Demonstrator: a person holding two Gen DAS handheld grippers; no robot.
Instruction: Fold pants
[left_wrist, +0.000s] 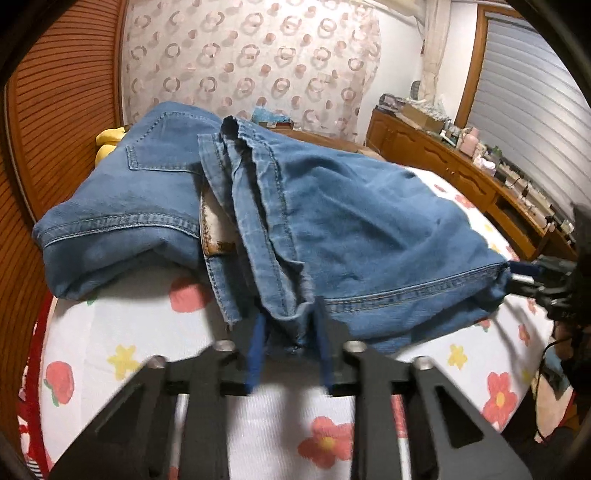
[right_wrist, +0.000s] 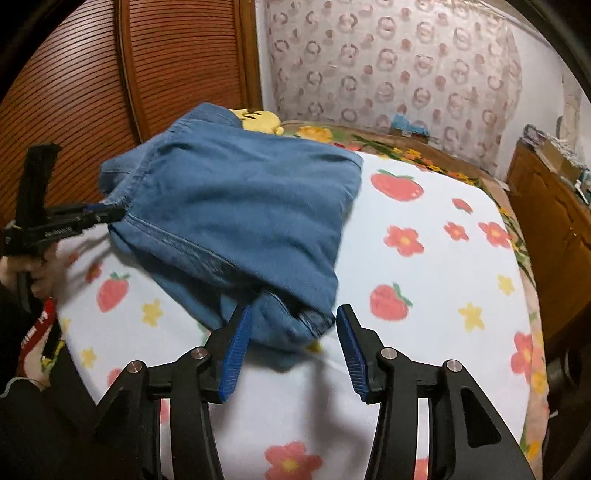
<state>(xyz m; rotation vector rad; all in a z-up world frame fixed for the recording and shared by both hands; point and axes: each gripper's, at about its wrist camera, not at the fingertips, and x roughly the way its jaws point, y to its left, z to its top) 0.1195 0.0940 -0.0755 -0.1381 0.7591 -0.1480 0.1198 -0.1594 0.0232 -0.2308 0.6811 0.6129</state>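
Blue denim pants (left_wrist: 332, 229), part-folded on the flowered sheet (right_wrist: 424, 280)

Left gripper (left_wrist: 291, 332) pinches the lower-centre hem corner; right gripper (right_wrist: 291, 332) straddles the opposite corner, jaws half-open, gripping nothing.

Black tongs (right_wrist: 291, 347) with ribbed blue pads (right_wrist: 236, 354), silver screws, black sleeve (right_wrist: 22, 435).

Home bedroom: bed (right_wrist: 424, 266) with fruit-print sheet, louvred wooden wardrobe (right_wrist: 92, 81) at 10 o'clock, cluttered dresser (left_wrist: 461, 162) at 2 o'clock.
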